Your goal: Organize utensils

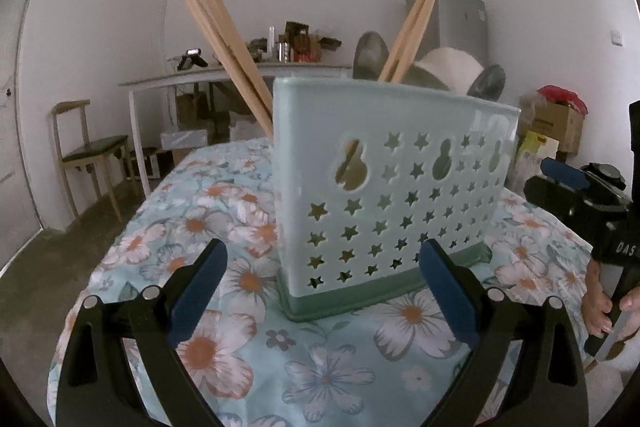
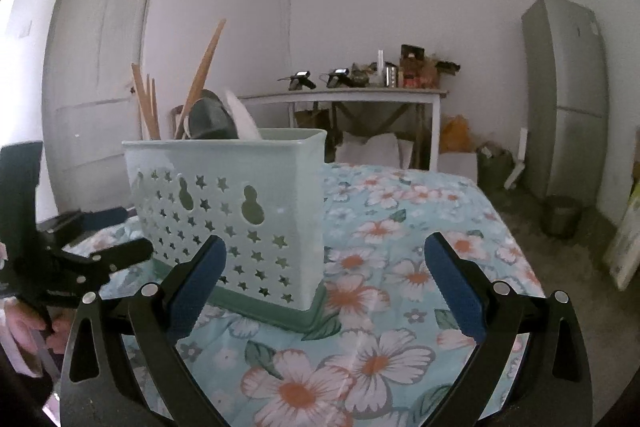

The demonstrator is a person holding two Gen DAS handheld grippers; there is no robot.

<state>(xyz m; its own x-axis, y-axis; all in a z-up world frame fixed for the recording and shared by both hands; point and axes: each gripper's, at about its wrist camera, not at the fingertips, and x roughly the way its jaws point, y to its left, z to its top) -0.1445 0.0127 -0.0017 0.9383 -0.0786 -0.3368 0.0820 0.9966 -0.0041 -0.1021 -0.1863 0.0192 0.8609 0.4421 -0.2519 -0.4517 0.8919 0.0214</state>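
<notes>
We see a pale green plastic utensil caddy [image 1: 384, 187] with star-shaped holes standing upright on the floral blue tablecloth [image 1: 224, 367], wooden chopsticks [image 1: 228, 39] and dark spoons [image 1: 370, 55] sticking up from it. Our left gripper [image 1: 324, 291] and right gripper [image 2: 324, 291] are both spread wide and empty, near its base.

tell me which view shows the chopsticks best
The left wrist view: the chopsticks rise tall and clear from both ends of the holder. The right wrist view shows them smaller, bunched at the holder's far end.
</notes>
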